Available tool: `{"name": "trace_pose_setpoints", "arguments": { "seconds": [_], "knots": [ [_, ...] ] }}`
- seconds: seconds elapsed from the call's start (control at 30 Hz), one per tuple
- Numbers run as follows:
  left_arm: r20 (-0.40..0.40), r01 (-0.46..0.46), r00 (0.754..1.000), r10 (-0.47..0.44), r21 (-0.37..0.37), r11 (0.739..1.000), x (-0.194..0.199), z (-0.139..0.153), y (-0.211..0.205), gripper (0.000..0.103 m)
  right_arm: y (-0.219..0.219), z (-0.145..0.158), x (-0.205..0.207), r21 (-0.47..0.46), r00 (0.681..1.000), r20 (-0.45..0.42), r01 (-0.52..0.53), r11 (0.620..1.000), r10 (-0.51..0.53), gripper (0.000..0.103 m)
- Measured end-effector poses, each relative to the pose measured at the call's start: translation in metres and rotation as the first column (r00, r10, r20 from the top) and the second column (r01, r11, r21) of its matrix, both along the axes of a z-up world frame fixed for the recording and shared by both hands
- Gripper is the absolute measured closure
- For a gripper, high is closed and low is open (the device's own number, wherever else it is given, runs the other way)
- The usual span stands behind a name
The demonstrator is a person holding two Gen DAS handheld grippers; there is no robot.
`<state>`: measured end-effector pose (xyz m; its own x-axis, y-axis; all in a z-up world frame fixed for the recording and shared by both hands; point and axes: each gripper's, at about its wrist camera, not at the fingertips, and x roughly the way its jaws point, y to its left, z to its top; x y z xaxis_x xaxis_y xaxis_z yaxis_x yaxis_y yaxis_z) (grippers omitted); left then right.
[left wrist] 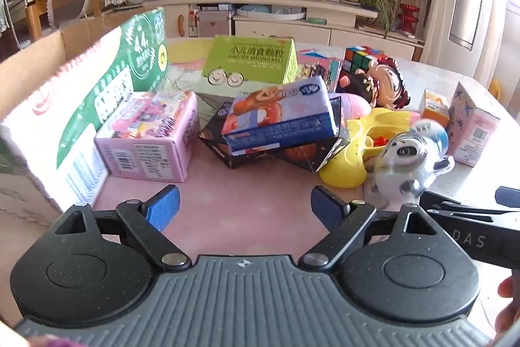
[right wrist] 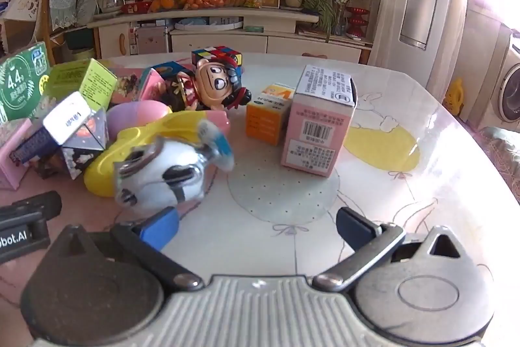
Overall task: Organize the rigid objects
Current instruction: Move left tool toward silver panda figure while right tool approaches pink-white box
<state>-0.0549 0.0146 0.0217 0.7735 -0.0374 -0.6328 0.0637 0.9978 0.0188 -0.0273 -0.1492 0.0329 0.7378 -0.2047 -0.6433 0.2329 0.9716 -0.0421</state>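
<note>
A heap of boxes and toys lies on the table. In the left wrist view I see a pink box (left wrist: 152, 135), a blue snack box (left wrist: 281, 116) on a dark box (left wrist: 276, 152), a green box (left wrist: 252, 59), a yellow toy (left wrist: 360, 148) and a blurred white panda toy (left wrist: 406, 161). My left gripper (left wrist: 245, 210) is open and empty over bare pink tablecloth. In the right wrist view the panda toy (right wrist: 162, 174) lies just beyond the left fingertip. My right gripper (right wrist: 256, 228) is open and empty.
A big green-and-white carton (left wrist: 81, 119) and a cardboard box wall (left wrist: 29, 70) stand at the left. A tall pink box (right wrist: 320, 126), an orange box (right wrist: 268, 113), a doll (right wrist: 211, 86) and a Rubik's cube (right wrist: 217, 56) stand further back. The table's edge (right wrist: 487, 158) curves at the right.
</note>
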Motion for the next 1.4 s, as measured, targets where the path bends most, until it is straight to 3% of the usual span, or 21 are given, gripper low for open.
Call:
{"name": "trace_pose_setpoints", "arguments": {
  "seconds": [0.37,0.73,1.4],
  "knots": [
    [0.060,0.001,0.998,-0.003,0.033,0.999,-0.045,0.046,0.035,0.000,0.035,0.034,-0.044,-0.025,0.993,0.098,-0.061,0.998,0.063,0.001],
    [0.121,-0.049,0.992,0.044,0.038,0.998,-0.082,0.088,0.070,0.000,0.075,0.079,-0.082,0.028,0.975,0.179,-0.137,0.990,0.130,0.001],
    [0.186,-0.131,0.975,0.124,0.029,0.991,-0.119,0.115,0.122,0.000,0.150,0.123,-0.113,-0.088,0.924,0.260,-0.268,0.960,0.281,0.001]
  ]
}}
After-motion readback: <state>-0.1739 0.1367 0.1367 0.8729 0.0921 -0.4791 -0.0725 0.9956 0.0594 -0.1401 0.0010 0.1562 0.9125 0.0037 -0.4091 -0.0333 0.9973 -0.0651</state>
